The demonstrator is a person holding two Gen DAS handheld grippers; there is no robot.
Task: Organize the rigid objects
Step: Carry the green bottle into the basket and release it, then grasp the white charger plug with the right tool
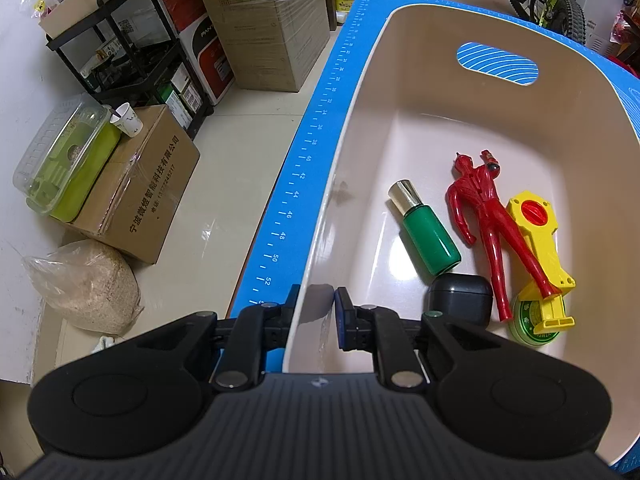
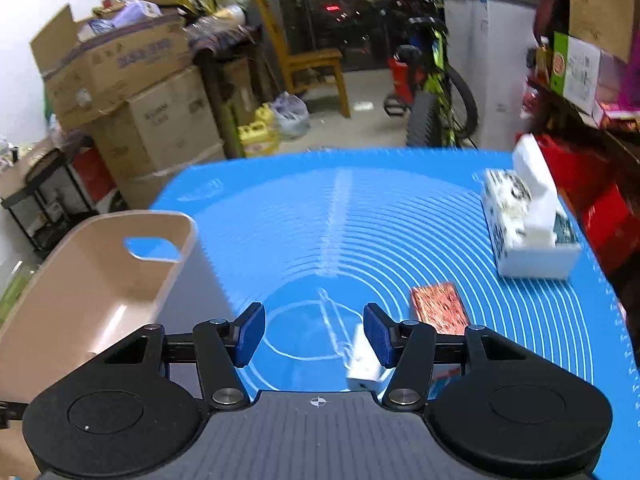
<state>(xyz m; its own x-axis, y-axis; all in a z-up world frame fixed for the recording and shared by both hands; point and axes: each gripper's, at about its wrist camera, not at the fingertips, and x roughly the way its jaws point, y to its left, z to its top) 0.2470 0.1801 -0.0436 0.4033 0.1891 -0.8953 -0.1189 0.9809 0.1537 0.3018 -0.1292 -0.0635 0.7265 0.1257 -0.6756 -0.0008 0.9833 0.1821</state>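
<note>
A beige plastic bin [image 1: 360, 92] stands on the blue mat [image 1: 320, 120]. It holds a green bottle [image 1: 428, 232], a red figure [image 1: 486, 216], a yellow toy [image 1: 540, 248], a dark case [image 1: 460, 296] and a green tin [image 1: 528, 320]. My left gripper [image 1: 316, 308] is shut on the bin's near wall, one finger outside and one inside. In the right wrist view my right gripper [image 2: 316, 332] is open above the mat [image 2: 400, 208]. A small white box [image 2: 366, 360] lies by its right finger. A copper-red packet [image 2: 438, 308] lies beyond. The bin [image 2: 100, 280] is at the left.
A white tissue box [image 2: 528, 224] stands at the mat's far right. Beyond the table are cardboard boxes [image 1: 132, 200], a black rack [image 1: 132, 48], a sack [image 1: 84, 284], a wooden chair [image 2: 308, 64] and a bicycle [image 2: 436, 92].
</note>
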